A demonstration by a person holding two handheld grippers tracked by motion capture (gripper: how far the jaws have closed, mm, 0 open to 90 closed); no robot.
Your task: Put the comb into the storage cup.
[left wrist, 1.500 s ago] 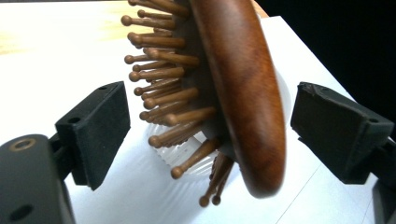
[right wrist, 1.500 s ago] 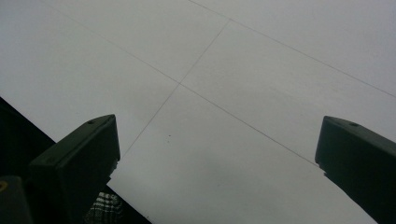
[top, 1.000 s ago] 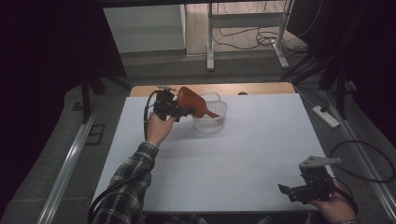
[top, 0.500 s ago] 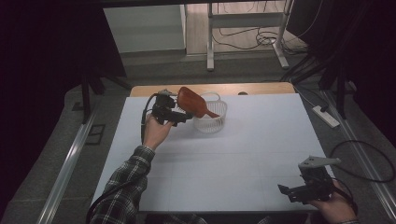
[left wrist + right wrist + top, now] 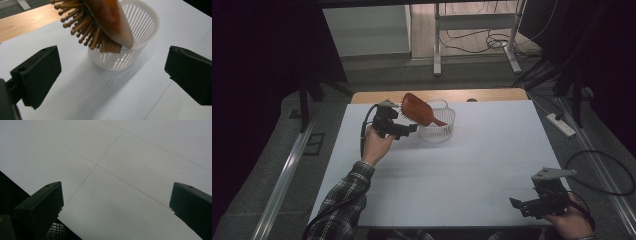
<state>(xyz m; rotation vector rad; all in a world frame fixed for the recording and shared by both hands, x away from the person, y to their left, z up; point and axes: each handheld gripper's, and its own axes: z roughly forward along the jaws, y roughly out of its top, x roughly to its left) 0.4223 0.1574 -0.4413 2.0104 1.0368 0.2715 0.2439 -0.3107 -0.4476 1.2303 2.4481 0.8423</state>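
We find the reddish-brown wooden paddle hairbrush with peg bristles [image 5: 418,109] resting in the white slotted plastic basket [image 5: 438,126] at the far middle of the white desk [image 5: 492,150], at about 12 o'clock from the person's seat. Its handle end sits down inside the basket. Its broad head leans out over the rim toward 10 o'clock. In the left gripper view the hairbrush [image 5: 105,22] shows its bristles facing down and toward the camera, with the lower edge of the head lying against the basket [image 5: 135,35] rim.

The left gripper [image 5: 404,129] stands just beside the basket, at its 9 o'clock. Its jaws are spread wide and hold nothing; neither jaw touches the hairbrush or the basket. In its own view the left gripper [image 5: 112,75] looks past bare desk toward the basket.

The right gripper [image 5: 518,206] rests near the front right corner of the desk, at about 4 o'clock, well apart from the basket. Its jaws are also spread wide with nothing between them. In its own view the right gripper [image 5: 115,205] faces plain desk surface.

We judge the placing step largely complete: the hairbrush is supported by the basket and is free of both grippers. What remains, as far as we can judge, is to draw the left gripper clear. The hairbrush leans rather than sits deep, so it may warrant a check that it does not tip the light basket.
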